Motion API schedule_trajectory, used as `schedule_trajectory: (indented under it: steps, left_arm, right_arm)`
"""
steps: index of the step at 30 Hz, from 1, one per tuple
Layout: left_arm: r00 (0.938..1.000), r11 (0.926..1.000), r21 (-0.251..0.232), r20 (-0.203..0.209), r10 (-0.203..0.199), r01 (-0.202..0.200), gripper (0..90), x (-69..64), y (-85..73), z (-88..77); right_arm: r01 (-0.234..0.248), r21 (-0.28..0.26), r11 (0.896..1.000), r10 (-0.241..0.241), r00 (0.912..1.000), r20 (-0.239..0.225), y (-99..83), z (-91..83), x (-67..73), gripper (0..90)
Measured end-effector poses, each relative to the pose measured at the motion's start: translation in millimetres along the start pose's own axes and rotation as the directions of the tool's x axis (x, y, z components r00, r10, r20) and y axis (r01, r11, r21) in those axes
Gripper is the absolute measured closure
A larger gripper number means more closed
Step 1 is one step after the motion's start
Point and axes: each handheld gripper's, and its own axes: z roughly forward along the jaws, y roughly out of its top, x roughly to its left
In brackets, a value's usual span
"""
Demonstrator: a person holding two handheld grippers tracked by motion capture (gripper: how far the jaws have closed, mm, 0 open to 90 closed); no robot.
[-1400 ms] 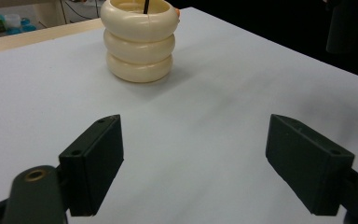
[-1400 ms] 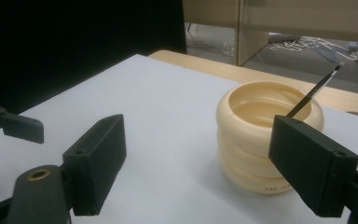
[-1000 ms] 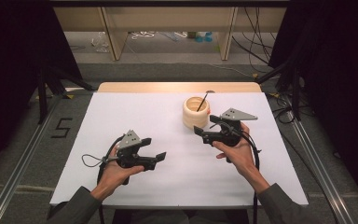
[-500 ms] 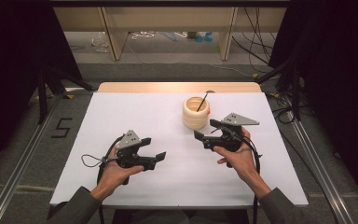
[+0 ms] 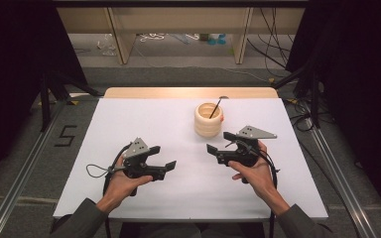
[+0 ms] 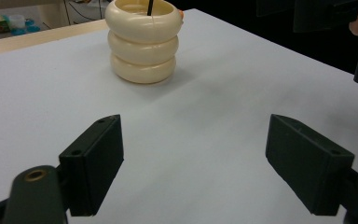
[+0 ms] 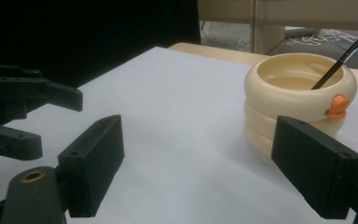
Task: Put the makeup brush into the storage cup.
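Observation:
A cream ribbed cup (image 5: 208,120) stands at the back middle of the white table (image 5: 144,119), with a thin black stick (image 5: 216,107) leaning in it. In the right gripper view the cup (image 7: 292,100) carries a small orange tab (image 7: 339,105), and the stick (image 7: 341,56) rises from it. My left gripper (image 5: 167,168) is held open over the table's front left, pointing right toward the cup (image 6: 142,43). My right gripper (image 5: 212,152) is open just in front of the cup, pointing left. Nothing sits between either pair of jaws (image 6: 200,165) (image 7: 205,172).
The two grippers face each other a short gap apart; the left gripper (image 7: 23,109) shows at the left of the right gripper view. A wooden strip (image 5: 188,92) edges the table's far side. Metal rails (image 5: 337,178) run along both sides, with shelving legs (image 5: 119,34) and cables (image 5: 273,44) behind.
My right gripper has drifted a little toward the person, away from the cup. The left gripper and the cup have stayed put.

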Motion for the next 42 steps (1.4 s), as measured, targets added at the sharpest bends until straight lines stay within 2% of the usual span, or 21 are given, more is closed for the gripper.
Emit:
schedule_trajectory:
  steps: [1, 3, 5, 7, 15, 21, 26, 30, 33, 38, 42]
  left_arm:
    - [1.0000, 1.0000, 0.000, -0.001, 0.000, 0.000, 18.7, -0.2, 0.0, 0.0]
    - [1.0000, 1.0000, 0.001, 0.001, 0.003, -0.003, 18.7, -0.3, 0.0, 0.0]
    - [1.0000, 1.0000, -0.001, 0.002, 0.002, -0.002, 18.7, -0.5, 0.0, 0.0]
    - [1.0000, 1.0000, -0.002, 0.004, 0.003, -0.003, 18.7, -0.4, 0.0, -0.1]
    - [1.0000, 1.0000, 0.000, 0.003, 0.002, -0.002, 18.6, -0.6, -0.1, 0.3]
    - [1.0000, 1.0000, -0.001, 0.004, 0.006, -0.006, 18.7, -0.6, 0.0, 0.1]
    - [1.0000, 1.0000, 0.000, 0.003, 0.006, -0.006, 18.6, -0.8, 0.0, 0.1]
    - [1.0000, 1.0000, -0.001, 0.004, 0.007, -0.007, 18.7, -0.8, 0.1, 0.1]
    - [1.0000, 1.0000, -0.003, 0.004, 0.007, -0.007, 18.7, -0.8, 0.1, -0.1]
    - [1.0000, 1.0000, -0.002, 0.003, 0.008, -0.008, 18.6, -1.0, 0.1, 0.0]
    - [1.0000, 1.0000, -0.003, 0.003, 0.008, -0.008, 18.7, -0.7, 0.1, -0.2]
  right_arm:
    - [-0.005, -0.009, 1.000, 0.005, 1.0000, -0.008, -1.1, 0.6, 0.7, 17.5]
    - [0.013, -0.014, 1.000, -0.013, 0.9999, 0.007, -2.5, 0.4, 1.1, 16.6]
    - [-0.008, 0.003, 1.000, 0.008, 0.9999, -0.013, -3.6, -0.4, 3.8, 16.6]
    - [-0.004, 0.001, 1.000, 0.004, 0.9999, -0.014, -4.8, -0.5, 5.8, 16.4]
    - [0.018, 0.006, 1.000, -0.018, 0.9998, 0.000, -10.1, -5.9, 10.4, 16.1]
    - [0.013, 0.011, 1.000, -0.013, 0.9999, -0.001, -15.4, -7.6, 12.3, 16.2]
    - [0.011, 0.022, 1.000, -0.012, 0.9996, 0.027, -16.3, -10.9, 14.0, 16.2]
    - [0.013, 0.005, 1.000, -0.014, 0.9995, 0.029, -18.2, -11.5, 14.3, 16.2]
    - [0.007, 0.013, 1.000, -0.007, 0.9997, 0.025, -19.2, -12.8, 15.9, 16.2]
    - [0.027, -0.003, 1.000, -0.027, 0.9988, 0.040, -22.0, -12.5, 16.7, 16.2]
    - [0.005, 0.008, 1.000, -0.005, 0.9994, 0.033, -23.0, -14.0, 17.0, 16.2]
